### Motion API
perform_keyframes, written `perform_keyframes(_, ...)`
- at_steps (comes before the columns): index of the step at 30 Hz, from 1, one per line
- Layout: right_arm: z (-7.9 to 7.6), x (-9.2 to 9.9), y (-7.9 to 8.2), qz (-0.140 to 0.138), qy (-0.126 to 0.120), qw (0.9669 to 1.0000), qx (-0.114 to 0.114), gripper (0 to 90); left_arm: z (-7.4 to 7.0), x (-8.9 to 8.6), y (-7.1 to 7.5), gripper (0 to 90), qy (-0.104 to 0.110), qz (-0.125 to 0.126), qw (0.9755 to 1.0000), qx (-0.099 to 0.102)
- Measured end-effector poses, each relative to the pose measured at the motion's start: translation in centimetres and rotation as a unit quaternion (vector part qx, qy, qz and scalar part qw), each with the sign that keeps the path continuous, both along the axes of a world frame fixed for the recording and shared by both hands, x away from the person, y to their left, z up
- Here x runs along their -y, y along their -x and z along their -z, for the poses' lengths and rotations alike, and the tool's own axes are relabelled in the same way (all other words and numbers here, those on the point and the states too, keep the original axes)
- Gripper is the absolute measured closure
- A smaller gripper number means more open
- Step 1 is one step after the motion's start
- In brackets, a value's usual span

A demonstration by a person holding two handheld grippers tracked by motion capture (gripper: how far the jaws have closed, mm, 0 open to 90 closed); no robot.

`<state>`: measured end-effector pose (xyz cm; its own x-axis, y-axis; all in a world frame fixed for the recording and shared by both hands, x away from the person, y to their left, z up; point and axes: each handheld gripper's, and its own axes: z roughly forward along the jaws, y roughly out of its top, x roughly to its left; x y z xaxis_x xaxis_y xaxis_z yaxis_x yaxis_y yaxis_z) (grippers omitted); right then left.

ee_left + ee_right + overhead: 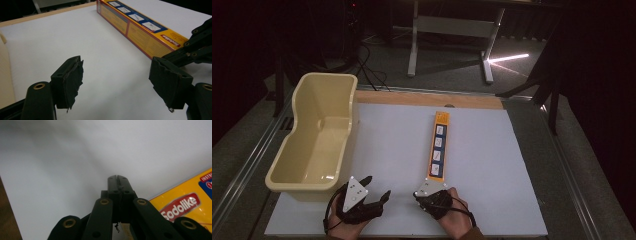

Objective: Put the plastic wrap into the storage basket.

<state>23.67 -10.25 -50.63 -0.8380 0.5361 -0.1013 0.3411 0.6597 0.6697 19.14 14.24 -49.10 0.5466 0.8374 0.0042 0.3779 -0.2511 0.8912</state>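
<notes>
Nothing moved yet, I'd say. Box (438, 146) lies flat mid-table, bin (318, 135) empty. Left gripper (374, 192) wide open, holding nothing; right gripper (432, 192) closed, empty, at box's near end.

We read the brand "Sodolike" in white on a red oval on the long yellow cardboard box (190, 205); smaller print there stays illegible.

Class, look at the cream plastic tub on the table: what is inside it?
The cream tub holds nothing visible; its bare floor shows with a few light glints. The strip of floor just behind its near wall is hidden from the high view.
</notes>
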Motion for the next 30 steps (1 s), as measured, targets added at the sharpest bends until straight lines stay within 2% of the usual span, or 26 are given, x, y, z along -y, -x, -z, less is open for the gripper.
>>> perform_keyframes(8,-0.4,3.8,0.0,0.038,0.025,0.9988,-0.016,89.7,0.0,0.1,0.0,26.9,-0.001,-0.001,1.0,0.0)
perform_keyframes(13,-0.5,7.1,-0.5,0.084,0.038,0.9954,-0.028,89.7,0.0,0.1,0.0,26.9,0.0,-0.002,1.0,-0.001)
perform_keyframes(16,-0.6,9.6,-1.2,0.121,0.034,0.9914,-0.036,89.7,0.1,0.1,0.0,26.9,0.0,-0.002,1.0,-0.001)
perform_keyframes(19,-0.7,11.7,-2.1,0.158,0.029,0.986,-0.046,89.7,0.1,0.1,0.0,27.0,0.0,-0.003,1.0,0.0)
perform_keyframes(23,-0.7,13.6,-3.3,0.201,0.042,0.9776,-0.046,89.7,0.0,0.0,0.0,27.0,0.001,-0.005,1.0,0.0)
perform_keyframes(24,-0.7,13.9,-3.6,0.206,0.038,0.9764,-0.051,89.7,0.0,0.0,0.0,27.0,0.002,-0.005,1.0,-0.001)
perform_keyframes(26,-1.1,14.2,-3.9,0.186,0.023,0.9807,-0.054,88.3,0.0,0.0,-0.1,27.0,0.003,-0.006,1.0,-0.001)
perform_keyframes(28,-1.9,14.1,-4.2,0.173,0.01,0.9838,-0.047,81.9,0.1,-0.1,-0.1,27.0,0.003,-0.006,1.0,-0.002)
perform_keyframes(29,-2.7,13.8,-4.5,0.15,-0.004,0.9876,-0.045,77.4,0.1,-0.1,-0.1,27.0,0.004,-0.007,1.0,-0.002)
perform_keyframes(30,-3.2,13.5,-4.7,0.141,-0.004,0.9893,-0.037,74.0,0.0,0.0,-0.1,27.0,0.004,-0.006,1.0,-0.002)
